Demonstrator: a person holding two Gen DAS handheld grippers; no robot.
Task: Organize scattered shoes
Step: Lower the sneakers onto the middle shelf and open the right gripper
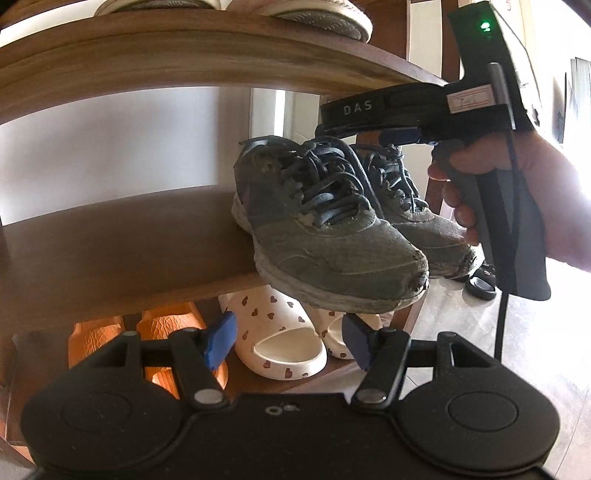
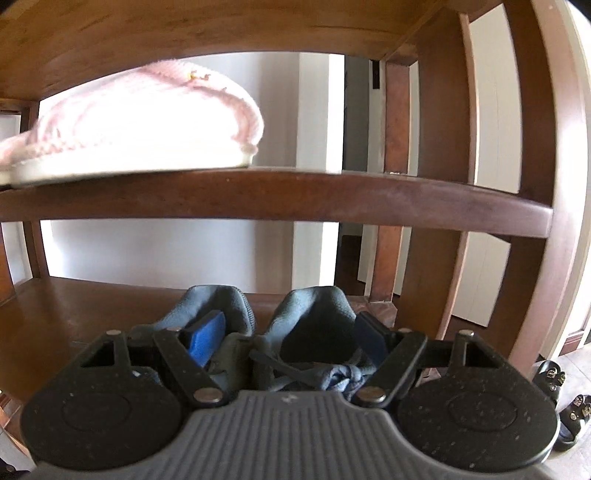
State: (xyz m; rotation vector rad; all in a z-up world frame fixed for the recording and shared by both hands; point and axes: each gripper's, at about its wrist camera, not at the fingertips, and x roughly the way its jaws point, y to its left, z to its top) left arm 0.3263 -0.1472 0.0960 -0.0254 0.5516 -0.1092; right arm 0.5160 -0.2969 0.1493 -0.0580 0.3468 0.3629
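A pair of worn grey sneakers with dark laces stands on the middle shelf of a wooden shoe rack, toes jutting past its front edge. The left sneaker sits beside the right sneaker. A hand holds my right gripper just above their collars. It is open: one blue pad hangs over the left sneaker's mouth, the other at the right sneaker's outer side, neither pressing. My left gripper is open and empty, low in front of the bottom shelf.
White slippers with heart prints and orange slippers lie on the bottom shelf. Pale shoes sit on the top shelf. A pink fuzzy slipper lies on the shelf above the sneakers. Black sandals lie on the floor at the right.
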